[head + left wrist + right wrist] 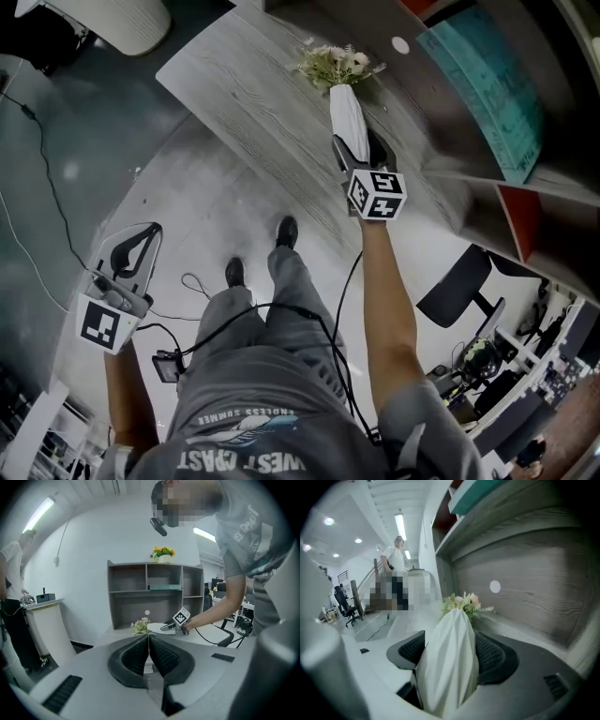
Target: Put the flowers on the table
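- The flowers [335, 64] are sitting in a white vase [349, 120], which is lying tilted low over the table [234, 89] with the blooms pointing toward the shelf [469, 84].
- The right gripper [356, 148] is clasping the vase's body, with its pads pressing both sides, probably to steady it for setting down.
- The left gripper [148, 636] is hanging off to the side, jaws closed on nothing and likely unneeded.
- Whether the vase is touching the table is proving hard to tell, and the jaws are hiding its base.
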### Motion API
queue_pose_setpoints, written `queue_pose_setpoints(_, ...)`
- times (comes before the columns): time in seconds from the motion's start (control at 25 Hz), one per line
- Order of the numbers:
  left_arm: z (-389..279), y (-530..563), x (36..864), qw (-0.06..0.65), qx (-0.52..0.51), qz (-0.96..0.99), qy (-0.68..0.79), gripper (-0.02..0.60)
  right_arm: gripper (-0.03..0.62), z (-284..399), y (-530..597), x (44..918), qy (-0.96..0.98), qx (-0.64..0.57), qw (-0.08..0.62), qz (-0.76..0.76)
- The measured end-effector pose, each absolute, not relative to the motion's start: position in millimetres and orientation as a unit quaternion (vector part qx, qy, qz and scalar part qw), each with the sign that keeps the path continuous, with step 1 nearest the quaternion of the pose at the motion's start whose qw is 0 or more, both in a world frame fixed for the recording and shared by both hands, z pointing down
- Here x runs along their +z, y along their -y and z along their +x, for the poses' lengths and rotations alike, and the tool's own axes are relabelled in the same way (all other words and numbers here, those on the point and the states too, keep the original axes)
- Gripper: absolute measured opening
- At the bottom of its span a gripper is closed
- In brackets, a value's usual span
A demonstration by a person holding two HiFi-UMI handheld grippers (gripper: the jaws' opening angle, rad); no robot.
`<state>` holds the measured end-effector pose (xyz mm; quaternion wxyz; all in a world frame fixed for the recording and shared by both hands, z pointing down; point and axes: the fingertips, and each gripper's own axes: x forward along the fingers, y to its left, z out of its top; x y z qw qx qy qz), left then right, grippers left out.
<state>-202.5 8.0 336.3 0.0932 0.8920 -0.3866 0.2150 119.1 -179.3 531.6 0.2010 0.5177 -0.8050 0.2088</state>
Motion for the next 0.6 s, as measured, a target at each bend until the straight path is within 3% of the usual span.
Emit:
queue_pose_setpoints(0.08,-198.4,-7.9,337.1,0.092,0.216,0.893,0.383,0.017,0.344,116.0,178.5,538.4,0.805,0.200,0.204,0.520)
queue_pose_setpoints(0.4,-193.1,-8.9,335.9,0.093,0.212,0.892,0.387,0.017,0.367,111.3,166.0,565.9,0.787,0.287,0.350,0.418)
queue_pose_setpoints(0.6,-196.7,-10.6,335.9,0.095,0.205,0.889,0.398,0.017,0.367,107.2,210.3,546.9,0.775,0.311,0.369,0.409)
